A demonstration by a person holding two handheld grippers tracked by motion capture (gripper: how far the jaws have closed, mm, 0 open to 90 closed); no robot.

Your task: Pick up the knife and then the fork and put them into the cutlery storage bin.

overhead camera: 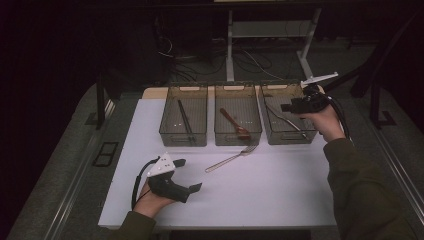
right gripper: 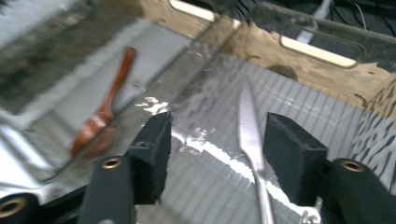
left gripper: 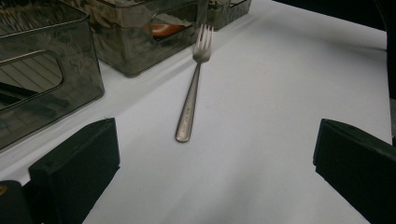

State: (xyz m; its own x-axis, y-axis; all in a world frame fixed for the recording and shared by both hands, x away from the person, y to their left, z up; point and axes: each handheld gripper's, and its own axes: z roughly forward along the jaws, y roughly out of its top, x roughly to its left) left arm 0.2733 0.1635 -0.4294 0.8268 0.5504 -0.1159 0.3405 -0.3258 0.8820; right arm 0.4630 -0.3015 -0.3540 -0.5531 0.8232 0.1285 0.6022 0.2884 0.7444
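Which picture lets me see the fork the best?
The left gripper view: the fork lies whole and close on the white table, tines and handle sharp, ahead of the open left gripper. In the high view the fork is small and thin, lying in front of the middle bin.

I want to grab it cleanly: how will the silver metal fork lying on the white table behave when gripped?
The silver metal fork looks rigid, so it shouldn't bend. Its smooth, thin handle lies flat on the white table, so the jaws may slip. It probably slides rather than rolls.

Dim room; white table [overhead camera: 280,200], grey floor [overhead camera: 60,175], cables [overhead camera: 250,60].
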